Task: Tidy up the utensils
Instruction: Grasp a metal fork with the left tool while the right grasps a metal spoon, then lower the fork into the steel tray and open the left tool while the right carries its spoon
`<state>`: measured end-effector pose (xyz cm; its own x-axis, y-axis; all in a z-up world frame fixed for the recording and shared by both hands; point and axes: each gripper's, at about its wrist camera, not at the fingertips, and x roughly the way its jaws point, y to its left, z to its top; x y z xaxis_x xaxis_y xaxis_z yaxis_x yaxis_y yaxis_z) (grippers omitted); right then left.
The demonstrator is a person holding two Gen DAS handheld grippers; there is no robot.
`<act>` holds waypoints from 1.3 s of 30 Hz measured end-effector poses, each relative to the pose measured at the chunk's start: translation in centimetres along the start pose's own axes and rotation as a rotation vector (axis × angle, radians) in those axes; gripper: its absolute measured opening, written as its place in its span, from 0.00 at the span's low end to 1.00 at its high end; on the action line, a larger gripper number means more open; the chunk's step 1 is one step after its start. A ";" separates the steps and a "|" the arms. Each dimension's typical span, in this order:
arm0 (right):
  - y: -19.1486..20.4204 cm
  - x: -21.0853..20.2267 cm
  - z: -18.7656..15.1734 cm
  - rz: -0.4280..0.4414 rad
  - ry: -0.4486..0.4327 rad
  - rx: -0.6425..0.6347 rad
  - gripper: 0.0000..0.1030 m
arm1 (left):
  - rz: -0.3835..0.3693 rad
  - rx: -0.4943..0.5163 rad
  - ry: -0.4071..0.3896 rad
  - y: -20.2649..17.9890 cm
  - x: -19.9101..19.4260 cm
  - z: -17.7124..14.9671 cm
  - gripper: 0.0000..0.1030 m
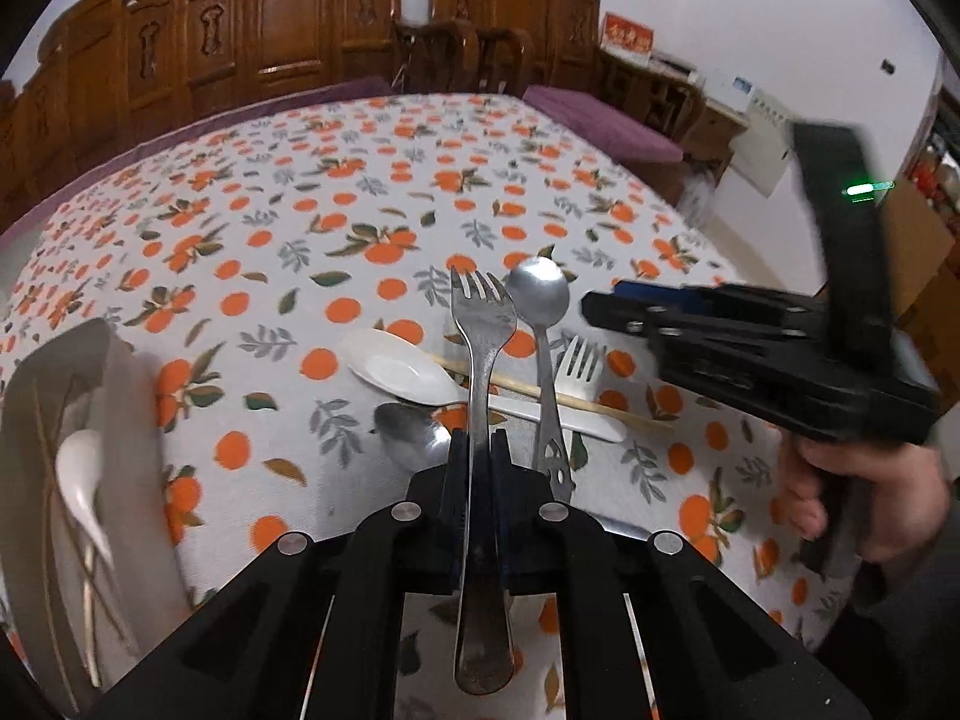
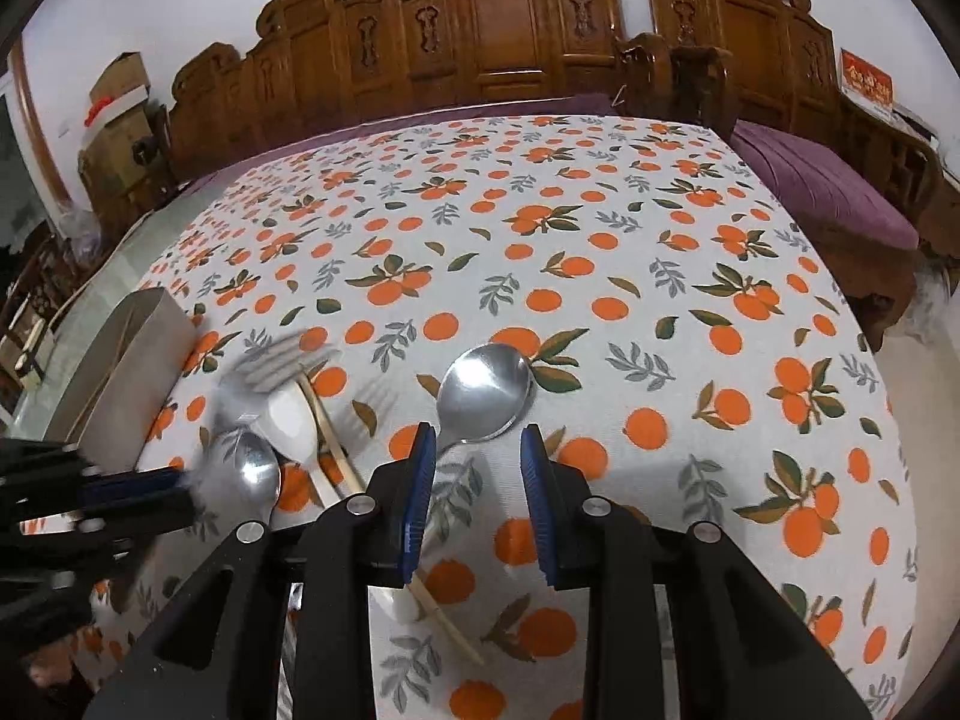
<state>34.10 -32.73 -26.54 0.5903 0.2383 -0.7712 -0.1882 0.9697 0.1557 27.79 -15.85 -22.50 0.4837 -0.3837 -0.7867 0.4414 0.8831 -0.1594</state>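
Observation:
My left gripper [image 1: 478,439] is shut on the handle of a metal fork [image 1: 482,312], which sticks out ahead of it with tines up, above the table. Under it lie a metal spoon [image 1: 539,294], a white plastic fork [image 1: 581,360], a white plastic spoon [image 1: 401,369], a chopstick [image 1: 540,393] and a second metal spoon [image 1: 411,432]. My right gripper [image 2: 478,439] is open, low over the cloth, with the metal spoon's bowl [image 2: 486,390] just past its fingertips and nothing between the pads. The held fork [image 2: 282,365] appears blurred in the right wrist view.
A white open holder [image 1: 129,396] at the left holds a white spoon and chopsticks; it also stands at the table's left edge [image 2: 144,336]. The table wears an orange-print cloth [image 2: 600,252]. Carved wooden chairs [image 2: 498,30] and a purple cushion [image 2: 822,192] ring the far side. A hand [image 1: 852,498] holds the right gripper.

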 end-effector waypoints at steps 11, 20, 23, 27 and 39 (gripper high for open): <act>0.7 3.3 1.1 -0.076 0.028 0.006 0.55 | -0.017 -0.011 -0.079 2.7 -4.4 -0.7 0.07; 0.6 4.9 1.8 -0.126 0.038 -0.016 0.27 | 0.002 -0.047 -0.102 4.5 -5.8 -0.6 0.07; 1.0 4.7 1.8 -0.087 0.044 -0.019 0.16 | 0.014 -0.053 -0.112 4.8 -6.2 -0.5 0.07; 1.0 3.6 2.2 -0.031 0.019 0.012 0.06 | 0.033 -0.052 -0.122 5.1 -6.8 -0.5 0.07; 4.0 -1.9 3.4 0.052 -0.109 -0.006 0.02 | 0.112 -0.099 -0.165 8.0 -10.2 -1.1 0.07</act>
<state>34.88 -29.12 -22.41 0.6612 0.2928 -0.6907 -0.2255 0.9557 0.1894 25.55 -4.57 -16.39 0.6461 -0.3132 -0.6960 0.3052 0.9419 -0.1406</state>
